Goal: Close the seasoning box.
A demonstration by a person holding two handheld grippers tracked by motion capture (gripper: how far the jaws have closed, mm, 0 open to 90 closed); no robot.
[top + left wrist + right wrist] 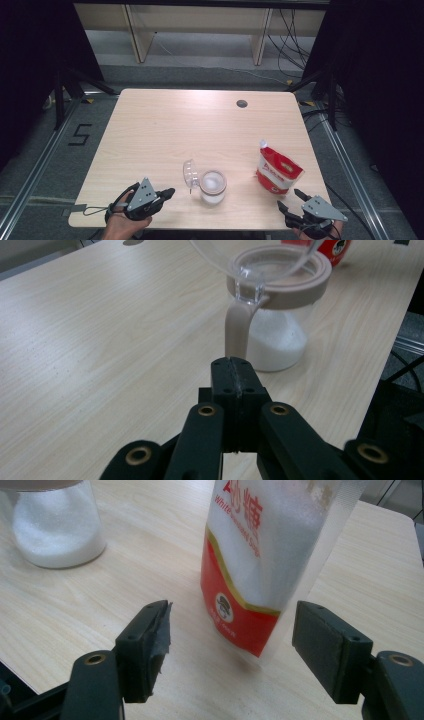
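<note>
Pale wood, high view: the counter (150,145) carries a clear jar (213,186) of white grains, its hinged lid (190,173) tipped open on the jar's left. A red-and-white sugar pouch (278,171) stands upright, well to the jar's right.
High view, hands: the left hand-held gripper (169,192) lies just left of the jar and points at it; the right hand-held gripper (290,199) sits just below the pouch.
Left gripper view: the left hand-held gripper (234,371) has its jaws pressed together on nothing, tips just short of the jar's latch strap (236,330); the jar (278,335) is straight ahead.
Right gripper view: the right hand-held gripper (230,630) stands wide open, and the pouch (260,565), long axis vertical, rises straight ahead beyond the gap, untouched.
Judgement: the right hand is nearer the pouch, and a short forward push would bracket it.
</note>
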